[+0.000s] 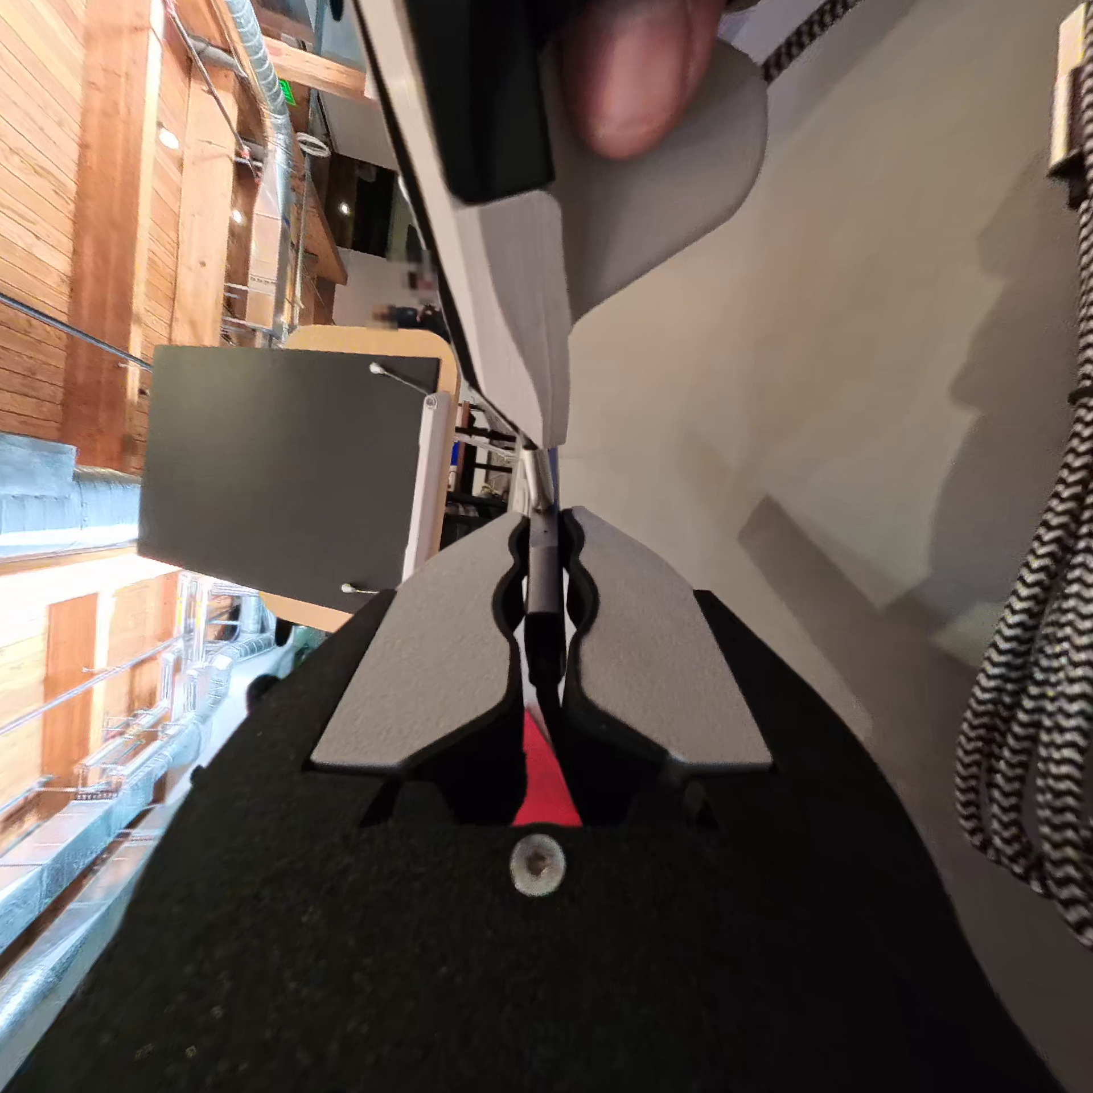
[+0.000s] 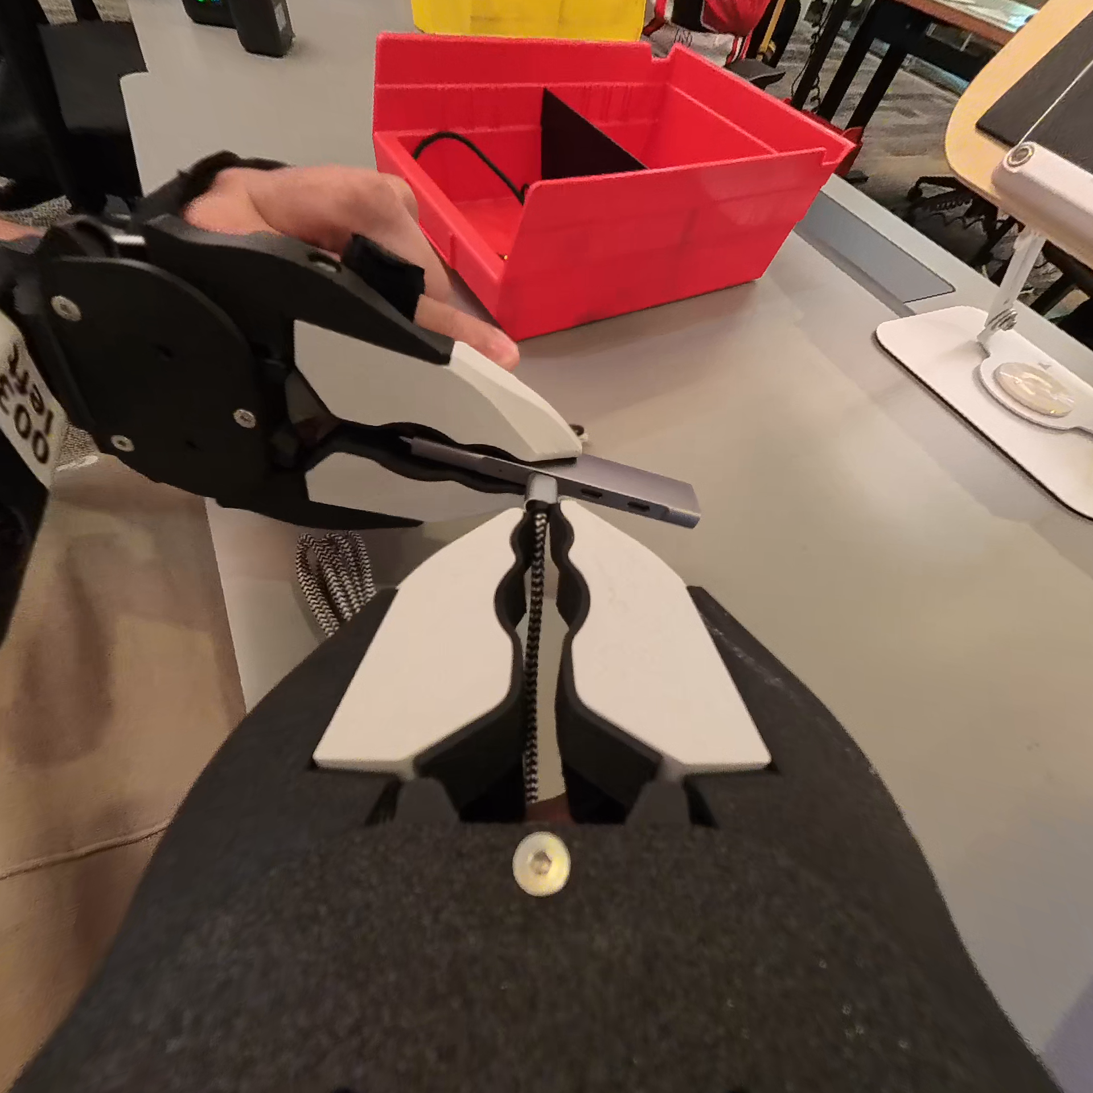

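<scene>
My left gripper (image 1: 544, 520) is shut on a slim grey hub (image 1: 543, 582), seen edge-on between its pads. In the right wrist view the left gripper (image 2: 565, 464) holds the hub (image 2: 627, 494) level above the grey table (image 2: 798, 562), with two side ports showing. My right gripper (image 2: 541, 517) is shut on a black-and-white braided cable (image 2: 535, 621), just behind its metal plug (image 2: 541, 490). The plug meets the hub's near edge. In the left wrist view the right gripper (image 1: 547, 435) comes in from above with the plug (image 1: 537, 479). The slack cable (image 1: 1041, 710) hangs in loops.
A red bin (image 2: 621, 260) with a black divider and a black cable inside stands behind the hub. A yellow bin (image 2: 526, 15) is farther back. A white stand (image 2: 970, 361) holding a dark tablet (image 1: 284, 473) is at the right. A coil of cable (image 2: 337, 568) lies at the table's edge. Less than 4 cm separates the two grippers' tips.
</scene>
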Motion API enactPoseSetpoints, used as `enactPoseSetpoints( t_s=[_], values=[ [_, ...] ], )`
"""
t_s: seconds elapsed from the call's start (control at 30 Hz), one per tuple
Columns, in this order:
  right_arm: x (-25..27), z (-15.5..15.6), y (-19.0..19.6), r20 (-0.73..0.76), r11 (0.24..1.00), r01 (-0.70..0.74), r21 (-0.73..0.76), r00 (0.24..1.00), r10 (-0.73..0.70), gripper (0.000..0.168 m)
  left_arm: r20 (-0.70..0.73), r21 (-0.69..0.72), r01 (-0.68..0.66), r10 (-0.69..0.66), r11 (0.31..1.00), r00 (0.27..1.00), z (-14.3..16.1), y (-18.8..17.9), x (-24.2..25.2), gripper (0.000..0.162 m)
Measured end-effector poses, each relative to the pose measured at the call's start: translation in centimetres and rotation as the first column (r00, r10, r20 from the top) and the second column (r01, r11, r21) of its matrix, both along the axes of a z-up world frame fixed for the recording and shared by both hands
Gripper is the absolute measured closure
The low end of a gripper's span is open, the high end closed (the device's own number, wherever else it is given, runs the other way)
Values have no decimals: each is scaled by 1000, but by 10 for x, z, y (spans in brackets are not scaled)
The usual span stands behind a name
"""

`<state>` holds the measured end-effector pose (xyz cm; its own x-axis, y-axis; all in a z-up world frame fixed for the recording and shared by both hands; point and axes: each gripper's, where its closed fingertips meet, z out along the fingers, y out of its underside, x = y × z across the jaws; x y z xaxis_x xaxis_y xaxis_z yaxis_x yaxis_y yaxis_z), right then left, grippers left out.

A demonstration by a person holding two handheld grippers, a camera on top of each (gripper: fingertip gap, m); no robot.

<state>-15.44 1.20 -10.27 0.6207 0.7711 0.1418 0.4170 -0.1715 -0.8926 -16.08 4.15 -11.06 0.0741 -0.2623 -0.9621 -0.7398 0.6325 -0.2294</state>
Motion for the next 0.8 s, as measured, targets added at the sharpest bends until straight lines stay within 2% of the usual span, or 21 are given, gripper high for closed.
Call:
enactPoseSetpoints(
  t_s=[0.23,0.33,0.47,0.57,0.67,0.8],
  values=[
    [0,-3,1,-25,999,10,-36,1000,-10,163,-7,-13,8,-8,1000,1000,-3,2,-1,153],
    [0,-1,1,-81,999,-3,-38,997,0,162,2,5,18,-18,1000,1000,0,3,-1,153],
    [6,16,1,-231,997,-44,-57,972,30,158,63,-15,-9,10,1000,998,10,5,-5,153],
    [28,32,9,-366,997,-10,-73,930,-18,155,102,-29,-33,36,999,994,15,8,-10,153],
    [48,38,15,-435,993,19,-115,898,-67,150,141,-32,-58,62,998,988,19,12,-15,153],
    [59,32,18,-429,990,40,-134,899,-94,144,261,-170,-18,63,985,963,27,11,-13,153]
  ],
)
